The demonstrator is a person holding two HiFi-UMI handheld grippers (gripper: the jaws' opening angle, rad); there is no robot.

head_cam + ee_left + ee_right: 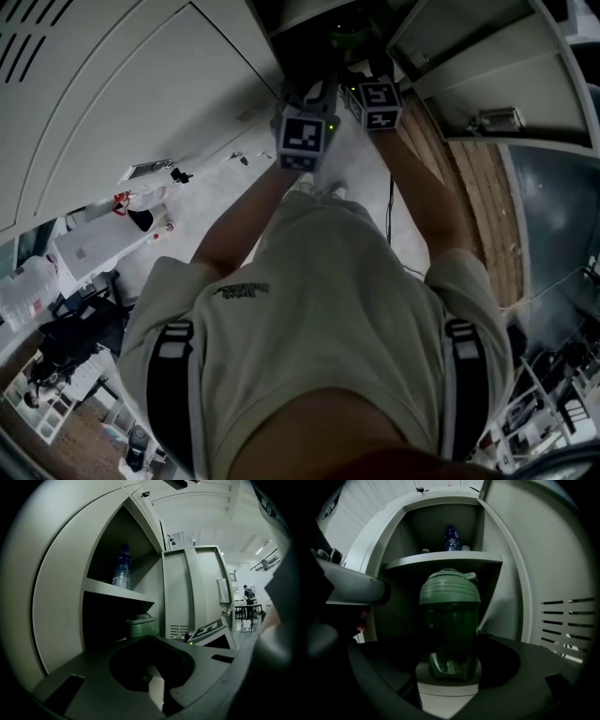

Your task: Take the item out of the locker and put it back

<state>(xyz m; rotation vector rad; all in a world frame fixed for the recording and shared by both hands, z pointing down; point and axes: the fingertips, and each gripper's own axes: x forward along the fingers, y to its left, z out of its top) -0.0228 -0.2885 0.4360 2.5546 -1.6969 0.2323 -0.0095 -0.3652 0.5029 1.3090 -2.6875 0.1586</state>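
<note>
Where the locker (506, 597) stands open, a water bottle (451, 538) sits on the shelf (440, 559), with the green jar (450, 620) below it, clamped in my right tool (450, 667). Left tool (157, 686) closed, empty, just beside. Both arms stretched forward.

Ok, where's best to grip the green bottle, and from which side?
The green bottle's straight body, below the wider ribbed lid, coming level through the locker's open front: it stands upright, shelf close overhead. The right gripper holds it there.
</note>
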